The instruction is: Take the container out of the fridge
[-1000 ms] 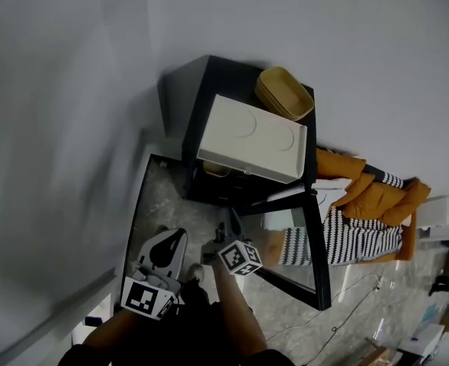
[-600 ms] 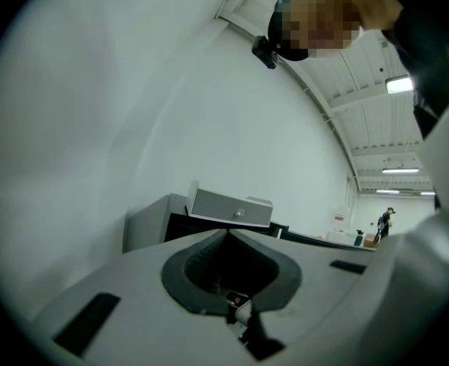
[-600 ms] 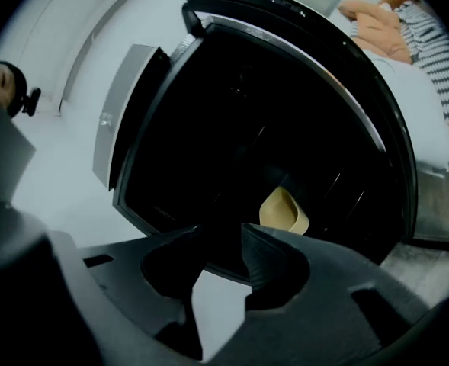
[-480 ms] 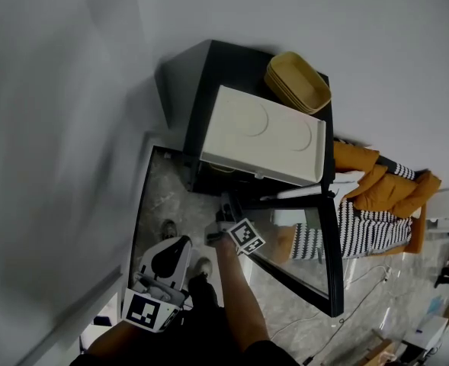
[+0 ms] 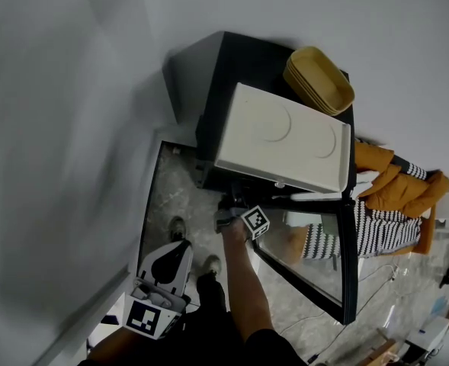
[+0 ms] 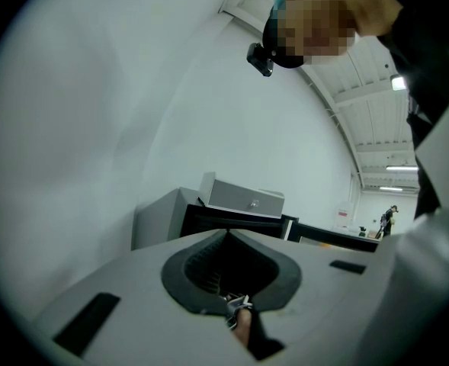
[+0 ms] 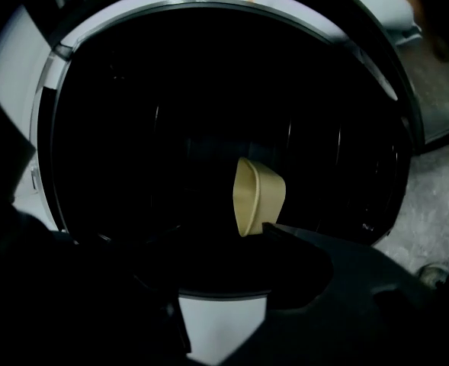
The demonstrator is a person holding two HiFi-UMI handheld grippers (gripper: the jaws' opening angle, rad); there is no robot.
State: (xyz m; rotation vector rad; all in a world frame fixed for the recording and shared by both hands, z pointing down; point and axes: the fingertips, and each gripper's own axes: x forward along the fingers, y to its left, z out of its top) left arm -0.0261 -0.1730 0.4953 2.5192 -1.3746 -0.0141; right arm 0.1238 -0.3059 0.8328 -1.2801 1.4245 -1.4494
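**Opening stage of the removal; nothing lifted yet.** Nearest, at lower left in the head view, the left claw (image 5: 174, 252) is held back over the grey mottled floor (image 5: 171, 197). Its own view shows its jaws clenched tip to tip on nothing. Farther in, the right claw (image 5: 226, 208) reaches into the mouth of the low black fridge (image 5: 239, 59), whose black-framed glass door (image 5: 347, 280) stands swung open to the right. In the right gripper view its jaws are released and apart. The small beige plastic container (image 7: 258, 197) sits in the dark interior just beyond the right-hand jaw tip, apparently ungripped. Done, judging by the layout: door opened, approach made. Left: closing on the container and withdrawing it.
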